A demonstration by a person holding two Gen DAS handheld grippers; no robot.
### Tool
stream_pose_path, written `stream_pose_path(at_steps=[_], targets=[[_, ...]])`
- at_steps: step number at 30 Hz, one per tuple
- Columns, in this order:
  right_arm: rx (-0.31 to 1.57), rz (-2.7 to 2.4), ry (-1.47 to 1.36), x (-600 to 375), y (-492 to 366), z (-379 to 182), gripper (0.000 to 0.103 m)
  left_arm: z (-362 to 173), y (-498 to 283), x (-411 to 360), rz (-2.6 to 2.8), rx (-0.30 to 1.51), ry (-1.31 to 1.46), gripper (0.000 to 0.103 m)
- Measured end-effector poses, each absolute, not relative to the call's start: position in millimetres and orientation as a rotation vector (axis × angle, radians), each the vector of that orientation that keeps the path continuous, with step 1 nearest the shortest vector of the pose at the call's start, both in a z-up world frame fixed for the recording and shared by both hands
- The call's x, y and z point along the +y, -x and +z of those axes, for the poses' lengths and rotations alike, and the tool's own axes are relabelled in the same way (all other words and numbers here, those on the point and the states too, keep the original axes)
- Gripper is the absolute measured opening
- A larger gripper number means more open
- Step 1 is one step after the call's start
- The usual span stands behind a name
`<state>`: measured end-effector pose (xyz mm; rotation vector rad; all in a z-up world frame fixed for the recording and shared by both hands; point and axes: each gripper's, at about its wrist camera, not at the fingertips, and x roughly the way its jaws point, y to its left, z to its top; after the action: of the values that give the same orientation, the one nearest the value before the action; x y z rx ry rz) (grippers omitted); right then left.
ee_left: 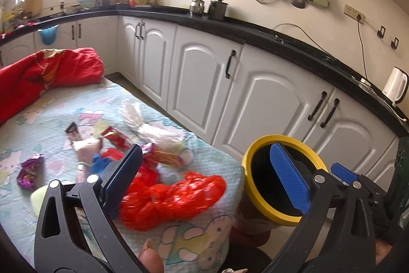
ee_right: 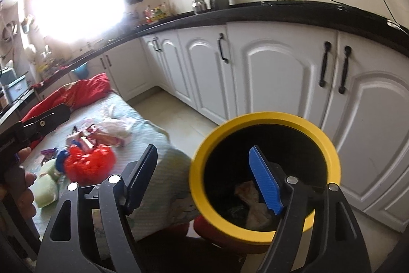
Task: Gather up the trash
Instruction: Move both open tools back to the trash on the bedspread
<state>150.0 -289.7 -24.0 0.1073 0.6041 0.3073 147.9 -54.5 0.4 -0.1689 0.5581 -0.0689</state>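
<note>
Two grippers spread apart over a trash-strewn bed, bin at the bed's corner.

Left wrist view: left gripper [ee_left: 207, 178] jaws wide apart, nothing between the pads. Below them, a red mesh bag [ee_left: 173, 198] lies on the patterned bed sheet [ee_left: 61, 104]. Beyond it, a scatter of wrappers [ee_left: 110, 142], a purple packet [ee_left: 29, 172] off to the left, a crumpled clear plastic bag [ee_left: 153, 129]. Red blanket [ee_left: 46, 73] bunched at the far end. Yellow-rimmed bin [ee_left: 283, 178] just beside the bed's corner, partly behind the blue pad.
Right wrist view: right gripper [ee_right: 204, 181] jaws parted, empty, one blue pad hanging over the bin [ee_right: 265, 140] mouth. Crumpled brownish trash [ee_right: 249, 198] lies inside the bin. Mesh bag [ee_right: 89, 163] and wrappers [ee_right: 84, 138] lie on the sheet [ee_right: 153, 140] left of it. White cabinets [ee_right: 281, 73] behind.
</note>
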Motion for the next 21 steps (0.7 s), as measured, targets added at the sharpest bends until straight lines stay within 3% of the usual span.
stream_pose_path(at_steps=[21], targets=[[0.567,0.469,-0.013,-204.9,-120.7,-12.4,0.078,1.7,-118.0,26.4,0.078,0.539,0.23,0.092]])
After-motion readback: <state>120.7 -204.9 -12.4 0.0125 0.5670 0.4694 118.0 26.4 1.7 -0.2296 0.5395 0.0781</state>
